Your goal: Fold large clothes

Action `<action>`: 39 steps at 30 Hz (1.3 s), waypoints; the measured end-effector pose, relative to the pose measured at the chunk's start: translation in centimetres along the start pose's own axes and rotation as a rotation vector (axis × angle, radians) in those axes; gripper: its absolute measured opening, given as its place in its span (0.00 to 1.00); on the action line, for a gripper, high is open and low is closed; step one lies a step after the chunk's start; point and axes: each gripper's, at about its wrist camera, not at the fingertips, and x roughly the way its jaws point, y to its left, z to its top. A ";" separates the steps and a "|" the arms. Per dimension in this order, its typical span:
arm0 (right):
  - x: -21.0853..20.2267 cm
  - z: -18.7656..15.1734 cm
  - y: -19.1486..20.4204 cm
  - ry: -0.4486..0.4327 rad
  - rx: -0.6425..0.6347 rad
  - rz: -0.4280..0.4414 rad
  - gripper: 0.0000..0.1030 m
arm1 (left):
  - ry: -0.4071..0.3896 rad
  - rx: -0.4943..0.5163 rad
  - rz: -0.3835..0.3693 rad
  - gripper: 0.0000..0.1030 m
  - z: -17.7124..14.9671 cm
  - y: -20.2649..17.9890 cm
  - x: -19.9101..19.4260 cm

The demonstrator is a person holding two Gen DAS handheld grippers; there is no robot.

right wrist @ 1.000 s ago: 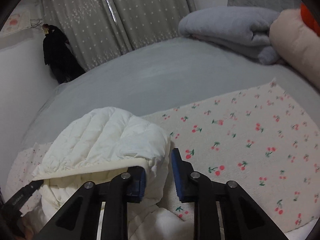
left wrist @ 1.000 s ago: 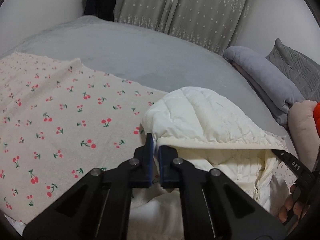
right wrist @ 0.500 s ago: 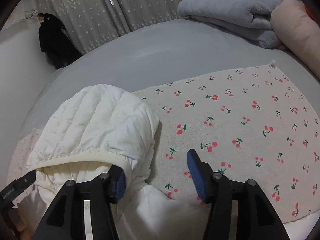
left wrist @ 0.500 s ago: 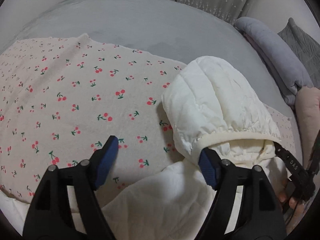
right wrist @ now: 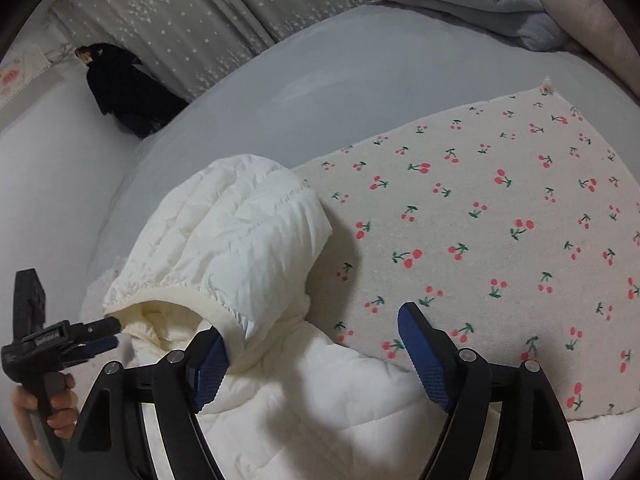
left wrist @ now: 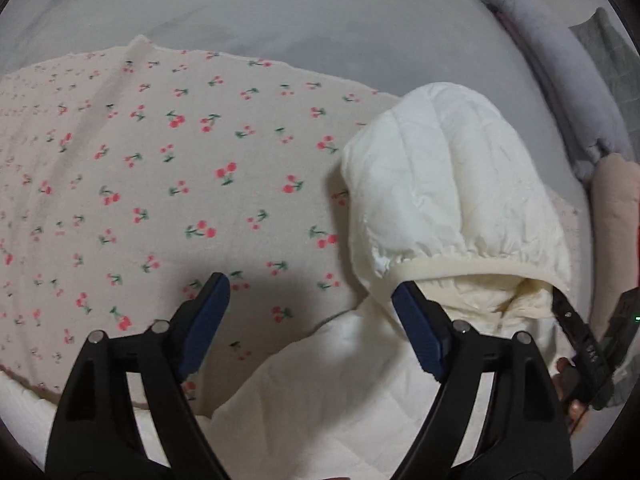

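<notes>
Both sets of tongs stand spread wide and pinch nothing: the left gripper (left wrist: 310, 306) hangs over the seam where the hood meets the shoulder, and the right gripper (right wrist: 312, 344) brackets the hood's other side, its left pad just beside the elastic rim. The white puffer jacket (left wrist: 436, 184) lies hood-up on the cherry-print blanket (left wrist: 160, 168) spread over the grey bed (right wrist: 280, 72). It looks light, puffy and slick, likely to spring back, so firmer hems or the hood's rim seem the best holds.
</notes>
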 end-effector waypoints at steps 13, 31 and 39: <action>-1.5 0.4 -1.3 0.067 0.095 0.272 0.81 | -0.154 0.071 -0.193 0.84 0.2 -1.6 -4.1; -3.7 0.4 -4.3 0.024 0.193 0.224 0.81 | -0.363 0.128 -0.527 0.07 2.3 -5.7 -1.5; -9.5 0.7 -3.9 -0.054 0.217 0.346 0.81 | -0.566 0.733 -0.337 0.07 -7.9 -11.5 -12.5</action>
